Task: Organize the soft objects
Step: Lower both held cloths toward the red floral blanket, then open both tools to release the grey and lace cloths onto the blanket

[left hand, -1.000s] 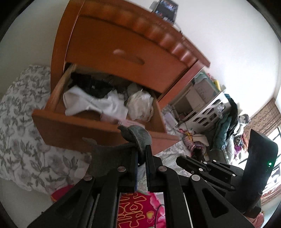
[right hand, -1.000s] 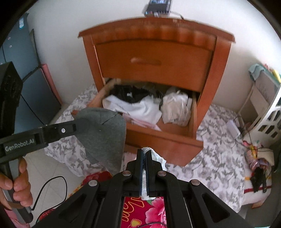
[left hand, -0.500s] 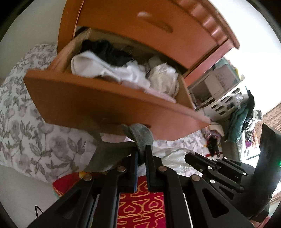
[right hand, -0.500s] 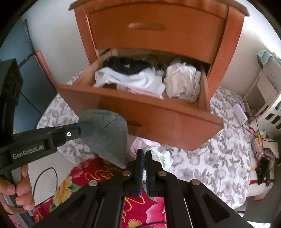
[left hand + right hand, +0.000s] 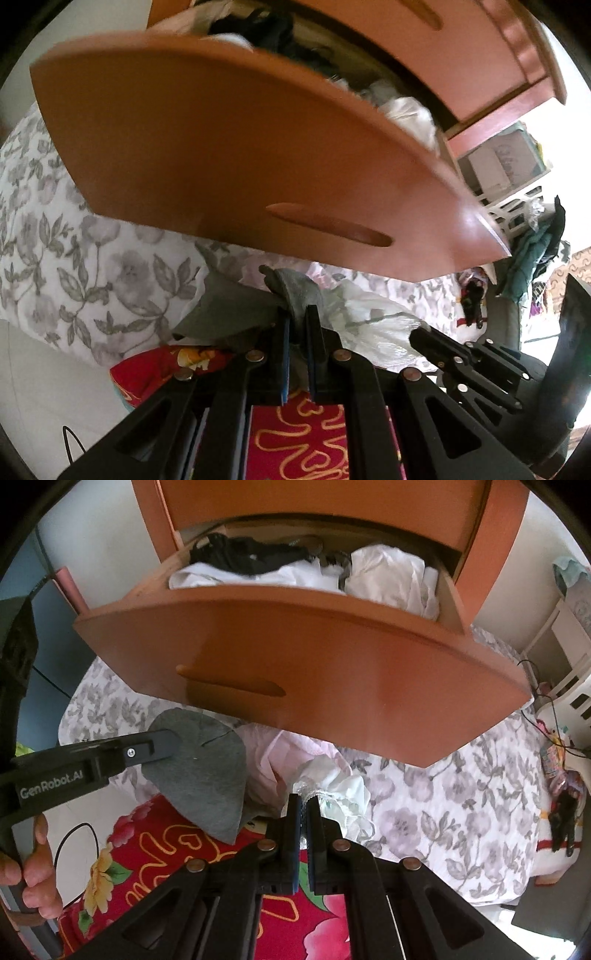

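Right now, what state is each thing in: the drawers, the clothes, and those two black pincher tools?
Lower drawer: pulled open, stuffed with rumpled white and black clothes.
Upper drawer: shut.
Left gripper: shut on the grey cloth, which hangs below the drawer.
Right gripper: shut on the white lacy cloth.
Pink cloth: lying crumpled on the floral sheet.

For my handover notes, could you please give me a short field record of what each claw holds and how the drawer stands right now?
left claw: shut on grey cloth
right claw: shut on white lacy cloth
drawer: pulled open, holding black and white clothes
below the claws: floral sheet and red patterned blanket
held pieces: both outside the drawer, below its front
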Motion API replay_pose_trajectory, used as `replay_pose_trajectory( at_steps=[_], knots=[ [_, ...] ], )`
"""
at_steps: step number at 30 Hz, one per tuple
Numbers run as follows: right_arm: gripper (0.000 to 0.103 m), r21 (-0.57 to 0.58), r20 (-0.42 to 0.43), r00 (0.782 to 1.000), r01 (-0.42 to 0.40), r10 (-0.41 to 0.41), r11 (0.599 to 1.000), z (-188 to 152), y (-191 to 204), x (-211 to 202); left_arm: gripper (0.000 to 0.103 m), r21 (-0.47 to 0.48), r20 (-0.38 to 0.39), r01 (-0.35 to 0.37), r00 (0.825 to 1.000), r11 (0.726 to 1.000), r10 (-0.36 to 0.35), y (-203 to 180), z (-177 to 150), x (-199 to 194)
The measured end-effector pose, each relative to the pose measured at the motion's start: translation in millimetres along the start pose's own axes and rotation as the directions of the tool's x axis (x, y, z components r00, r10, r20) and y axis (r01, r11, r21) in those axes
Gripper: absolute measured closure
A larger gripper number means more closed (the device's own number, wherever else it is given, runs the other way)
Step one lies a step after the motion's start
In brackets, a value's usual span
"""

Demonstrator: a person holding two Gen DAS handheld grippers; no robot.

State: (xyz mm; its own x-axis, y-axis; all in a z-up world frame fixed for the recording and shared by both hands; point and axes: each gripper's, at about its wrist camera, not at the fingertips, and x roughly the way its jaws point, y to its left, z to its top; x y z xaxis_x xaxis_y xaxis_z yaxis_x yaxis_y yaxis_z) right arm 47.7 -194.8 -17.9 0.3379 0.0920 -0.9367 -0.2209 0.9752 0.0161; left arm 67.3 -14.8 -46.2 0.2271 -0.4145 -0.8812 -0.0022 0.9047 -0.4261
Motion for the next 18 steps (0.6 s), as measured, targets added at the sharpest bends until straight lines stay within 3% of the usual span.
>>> replay_pose_trajectory(
  at_steps=[4,6,8,9,10,14,18],
  knots=[
    [0.1,0.004,-0.019,1.0,-0.002,0.002,1.0,1.7,-1.5,9.2,0.091,-0.031,-0.024,-0.013,1.0,0.999,0.012,8.8,1.5,7.7],
    [0.097,0.001,-0.031,0.999,-0.009,0.009,1.0,1.7,-2.4,13.6,0.076,-0.038,-0.026,-0.016,1.0,0.999,0.015,10.7,1.8,9.7],
    [0.083,0.0,-0.036,0.999,-0.014,0.014,1.0,1.7,-0.8,16.9,0.065,-0.05,-0.026,-0.019,1.0,0.999,0.018,14.7,2.1,12.0],
    [0.068,-0.001,-0.038,0.999,-0.01,0.01,1.0,1.4,-1.1,18.3,0.063,-0.054,-0.028,-0.02,0.999,0.998,0.018,16.6,2.2,13.0],
    [0.06,-0.002,-0.038,0.999,-0.006,0.006,1.0,1.3,-1.3,19.6,0.062,-0.062,-0.031,-0.019,0.999,0.998,0.018,19.1,2.5,14.5],
    [0.053,0.009,-0.06,0.998,-0.005,0.005,1.0,0.1,-4.4,29.8,0.037,-0.085,-0.042,-0.052,0.998,0.995,0.048,27.5,3.3,19.5],
    [0.036,0.024,-0.077,0.997,0.003,-0.001,1.0,0.0,-8.7,39.1,0.033,-0.113,-0.067,-0.07,0.996,0.991,0.063,36.6,3.8,24.5]
  ],
)
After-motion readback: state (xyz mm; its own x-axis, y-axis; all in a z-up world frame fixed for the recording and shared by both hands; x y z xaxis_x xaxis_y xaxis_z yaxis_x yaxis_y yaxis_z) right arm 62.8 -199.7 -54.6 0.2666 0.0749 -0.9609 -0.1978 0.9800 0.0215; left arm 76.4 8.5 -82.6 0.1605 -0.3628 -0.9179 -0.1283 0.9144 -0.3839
